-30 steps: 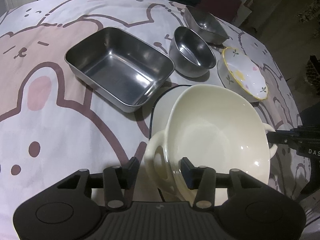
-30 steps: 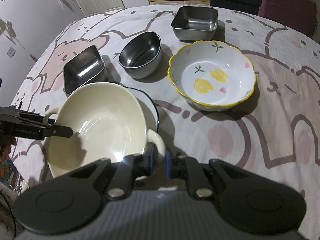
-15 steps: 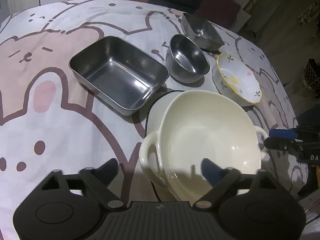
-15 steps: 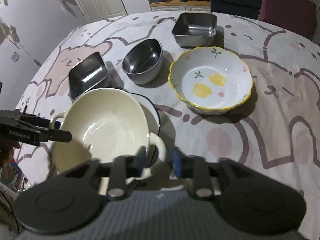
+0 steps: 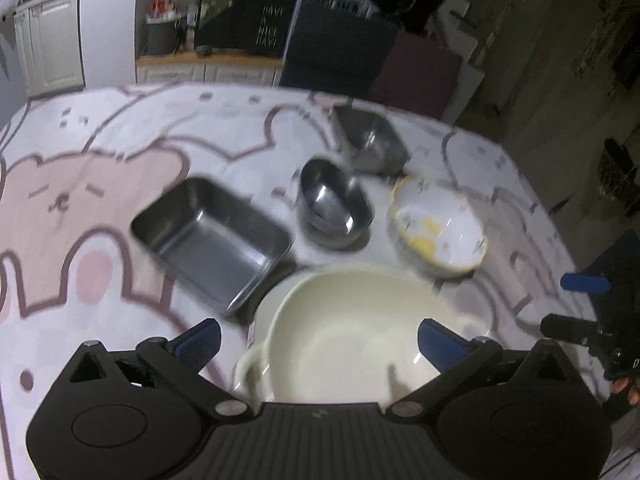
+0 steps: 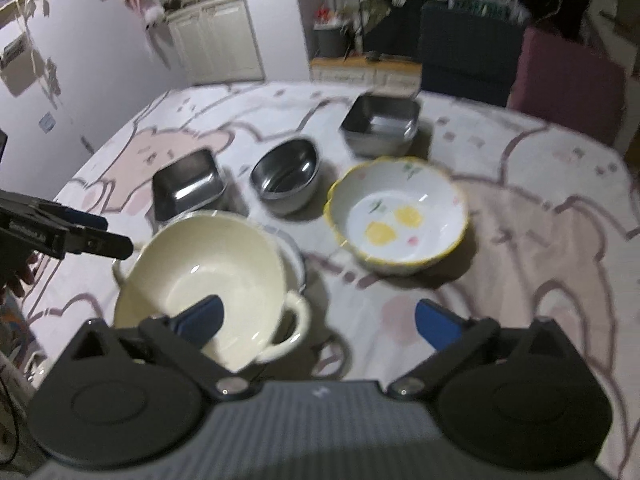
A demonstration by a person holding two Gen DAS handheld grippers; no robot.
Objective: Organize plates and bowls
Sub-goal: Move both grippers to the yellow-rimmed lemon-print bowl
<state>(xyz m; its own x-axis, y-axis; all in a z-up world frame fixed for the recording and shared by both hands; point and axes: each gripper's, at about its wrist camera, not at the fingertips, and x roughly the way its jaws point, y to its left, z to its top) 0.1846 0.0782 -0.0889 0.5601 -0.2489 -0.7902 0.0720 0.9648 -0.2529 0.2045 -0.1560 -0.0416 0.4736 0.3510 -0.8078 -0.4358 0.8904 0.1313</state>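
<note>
A cream two-handled bowl (image 5: pixel 360 320) (image 6: pixel 208 268) rests on a white dark-rimmed plate (image 6: pixel 296 260) near the table's front edge. My left gripper (image 5: pixel 316 340) is open and empty, pulled back above the bowl's near side. My right gripper (image 6: pixel 320 320) is open and empty, pulled back by the bowl's right handle (image 6: pixel 294 320). A lemon-patterned bowl (image 5: pixel 438 232) (image 6: pixel 396 220), a round steel bowl (image 5: pixel 334 204) (image 6: pixel 286 174), a rectangular steel tray (image 5: pixel 210 240) (image 6: pixel 186 188) and a square steel dish (image 5: pixel 368 144) (image 6: pixel 380 124) stand behind it.
The table wears a cloth with pink bear drawings (image 5: pixel 80 200). Dark and maroon chairs (image 6: pixel 560 80) stand at the far edge. Kitchen cabinets (image 6: pixel 216 40) lie beyond. Each gripper shows in the other's view, at the right (image 5: pixel 580 308) and the left (image 6: pixel 60 232).
Both grippers have let go of the cream bowl's handles, opened wide, and drawn back and up. The bowl stays on the plate.
</note>
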